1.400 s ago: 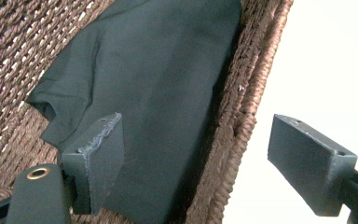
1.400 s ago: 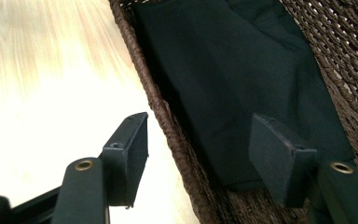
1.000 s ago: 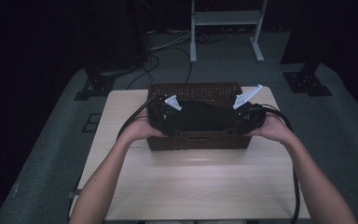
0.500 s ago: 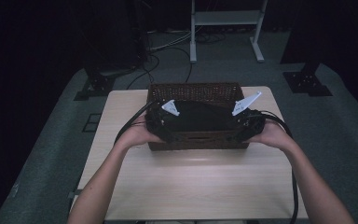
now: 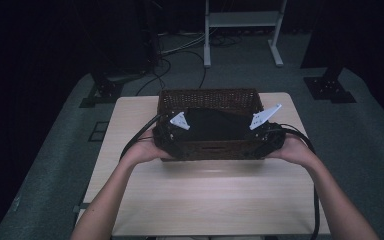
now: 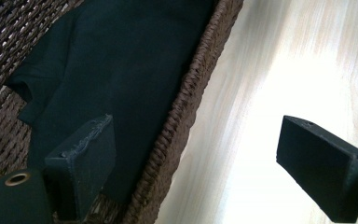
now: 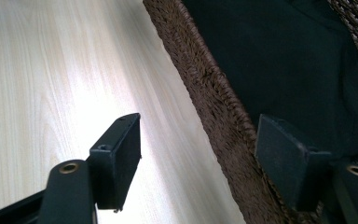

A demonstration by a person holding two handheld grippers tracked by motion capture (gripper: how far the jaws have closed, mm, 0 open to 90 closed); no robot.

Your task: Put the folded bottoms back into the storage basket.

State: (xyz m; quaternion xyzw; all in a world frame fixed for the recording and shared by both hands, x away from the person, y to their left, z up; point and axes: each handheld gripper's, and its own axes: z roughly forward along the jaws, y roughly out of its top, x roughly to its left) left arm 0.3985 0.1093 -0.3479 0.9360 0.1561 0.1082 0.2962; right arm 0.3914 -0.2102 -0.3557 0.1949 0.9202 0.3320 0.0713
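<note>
A brown wicker basket (image 5: 207, 97) stands on the light wooden table (image 5: 205, 195) with a black cloth (image 5: 215, 125) lying inside it. My left gripper (image 5: 169, 134) is at the basket's near left corner and my right gripper (image 5: 269, 136) at its near right corner. Both straddle the near rim. In the left gripper view the jaws (image 6: 200, 168) stand apart around the woven rim (image 6: 177, 116), one over the cloth (image 6: 121, 60), one over the table. The right gripper (image 7: 203, 158) stands likewise around the rim (image 7: 214, 93). Both pairs of jaws have just been opening, and no pad presses on the rim.
The basket sits on the far half of the table, and bare wood (image 5: 210, 200) lies between it and the person. Beyond the table are dark floor, cables (image 5: 180, 50) and a white stand (image 5: 240, 30). Black cables trail from both grippers along the forearms.
Both grippers, with their grey plates, have slid slightly toward the person along the basket's near corners. The basket has not visibly moved.
</note>
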